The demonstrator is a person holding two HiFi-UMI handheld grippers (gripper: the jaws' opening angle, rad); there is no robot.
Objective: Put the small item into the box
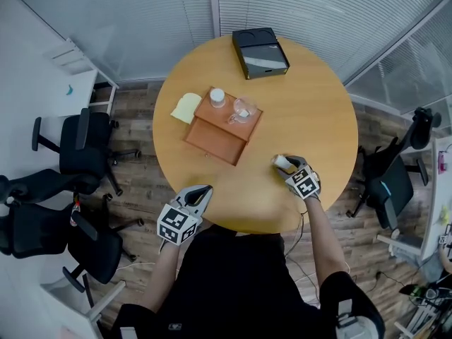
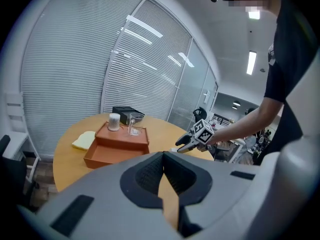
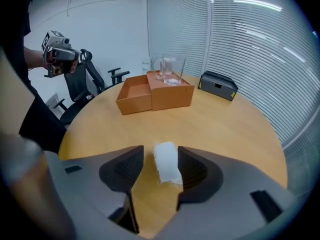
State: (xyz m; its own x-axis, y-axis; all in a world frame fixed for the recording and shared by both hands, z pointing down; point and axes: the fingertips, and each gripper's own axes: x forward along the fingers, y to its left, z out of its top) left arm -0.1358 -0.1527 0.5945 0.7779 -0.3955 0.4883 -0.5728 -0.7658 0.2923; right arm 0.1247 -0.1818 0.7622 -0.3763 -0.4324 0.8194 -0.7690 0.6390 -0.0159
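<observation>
The small item [image 3: 166, 163] is a white, frayed roll lying on the round wooden table [image 1: 311, 111]. My right gripper [image 3: 160, 160] is open around it: the roll lies close to the right jaw, with a clear gap to the left jaw. In the head view this gripper [image 1: 286, 164] is at the table's near right with the white roll [image 1: 282, 162] at its tips. The orange box [image 1: 219, 141] stands mid-table, its near compartment open and empty. My left gripper [image 1: 205, 190] hovers over the near table edge, shut, with nothing between its jaws [image 2: 162, 156].
On the box's far half stand a clear glass mug [image 1: 242, 109] and a small white jar [image 1: 217, 97]. A yellow cloth [image 1: 186, 106] lies left of the box. A black case [image 1: 260, 51] sits at the far edge. Office chairs [image 1: 85, 154] stand left of the table.
</observation>
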